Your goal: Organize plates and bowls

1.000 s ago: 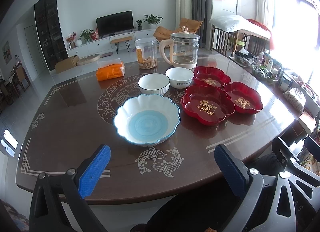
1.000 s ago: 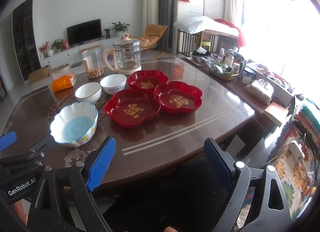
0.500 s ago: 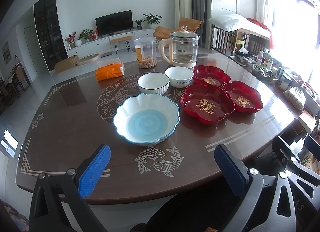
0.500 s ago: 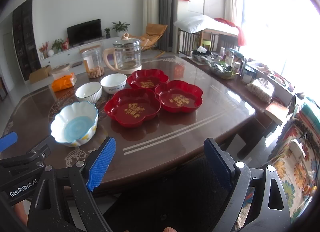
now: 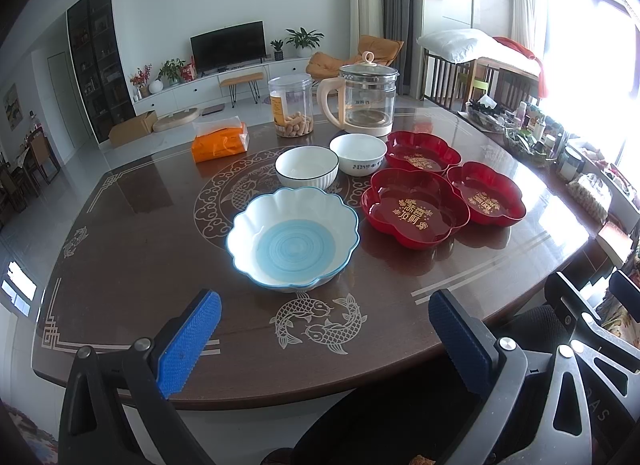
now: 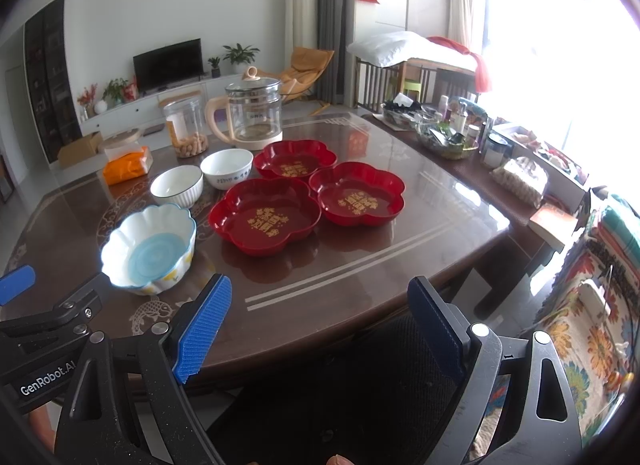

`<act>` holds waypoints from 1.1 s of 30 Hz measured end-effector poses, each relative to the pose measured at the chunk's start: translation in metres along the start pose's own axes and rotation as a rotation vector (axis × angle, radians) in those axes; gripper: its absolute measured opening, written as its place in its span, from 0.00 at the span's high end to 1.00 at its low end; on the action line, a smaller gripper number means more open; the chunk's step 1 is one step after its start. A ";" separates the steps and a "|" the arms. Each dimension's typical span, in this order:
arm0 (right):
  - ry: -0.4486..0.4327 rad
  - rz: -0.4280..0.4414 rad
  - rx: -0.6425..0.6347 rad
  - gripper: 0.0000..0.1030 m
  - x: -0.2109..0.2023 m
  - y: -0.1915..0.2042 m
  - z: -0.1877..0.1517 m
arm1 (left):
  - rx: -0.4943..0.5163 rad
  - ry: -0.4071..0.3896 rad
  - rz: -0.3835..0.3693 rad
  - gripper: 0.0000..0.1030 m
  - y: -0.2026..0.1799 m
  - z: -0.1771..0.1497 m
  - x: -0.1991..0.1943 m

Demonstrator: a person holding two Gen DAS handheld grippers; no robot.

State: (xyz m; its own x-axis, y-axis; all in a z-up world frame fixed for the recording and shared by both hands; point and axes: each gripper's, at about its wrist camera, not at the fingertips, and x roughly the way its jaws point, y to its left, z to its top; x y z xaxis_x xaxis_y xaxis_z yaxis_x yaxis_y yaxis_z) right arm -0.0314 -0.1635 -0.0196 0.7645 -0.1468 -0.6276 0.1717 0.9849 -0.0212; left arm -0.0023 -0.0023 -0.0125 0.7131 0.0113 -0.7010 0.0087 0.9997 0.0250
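Nothing on the table [image 5: 132, 249] has shifted since the earlier frames; both views sit marginally nearer.

Landmark: scalloped blue-and-white bowl [image 5: 292, 239], upright.
- Ribbed white bowl [image 5: 307, 167]: just behind it.
- Plain white bowl [image 5: 358, 153]: behind, to its right, beside the ribbed one.
- Three red flower-shaped plates [image 5: 414, 205]: right of it, clustered edge to edge.
- Glass kettle [image 5: 366, 99], snack jar [image 5: 291, 105], orange packet [image 5: 220, 143]: further behind.
- Left gripper [image 5: 320, 339]: in front of it, jaws spread wide, holding nothing.
- Right gripper [image 6: 318, 331]: in front and to its right, likewise wide apart, empty.
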 end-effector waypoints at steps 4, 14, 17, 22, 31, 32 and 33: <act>0.000 0.000 0.000 0.11 0.000 0.000 0.000 | -0.001 0.002 0.000 0.00 0.000 0.000 0.000; 0.000 0.000 0.000 0.11 0.000 0.000 0.000 | 0.001 0.001 0.001 0.00 -0.001 0.000 0.000; 0.001 0.000 0.000 0.11 0.000 0.000 0.000 | 0.001 0.001 0.000 0.00 -0.001 0.000 0.001; 0.001 0.000 0.000 0.11 0.000 0.000 0.000 | 0.001 0.002 0.001 0.00 -0.001 0.000 0.001; -0.003 -0.003 0.003 0.11 0.000 -0.001 -0.001 | -0.002 0.006 -0.006 0.00 0.001 -0.005 0.003; -0.005 -0.004 0.003 0.11 0.000 -0.001 0.000 | -0.002 0.006 -0.009 0.00 0.001 -0.006 0.004; -0.007 -0.005 0.005 0.11 0.000 -0.002 0.001 | -0.002 0.007 -0.011 0.00 0.002 -0.005 0.004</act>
State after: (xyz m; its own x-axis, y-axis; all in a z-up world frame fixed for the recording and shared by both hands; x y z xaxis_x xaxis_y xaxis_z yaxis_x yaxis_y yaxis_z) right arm -0.0317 -0.1655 -0.0188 0.7679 -0.1523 -0.6222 0.1787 0.9837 -0.0203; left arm -0.0028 -0.0006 -0.0184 0.7080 0.0002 -0.7062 0.0153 0.9998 0.0157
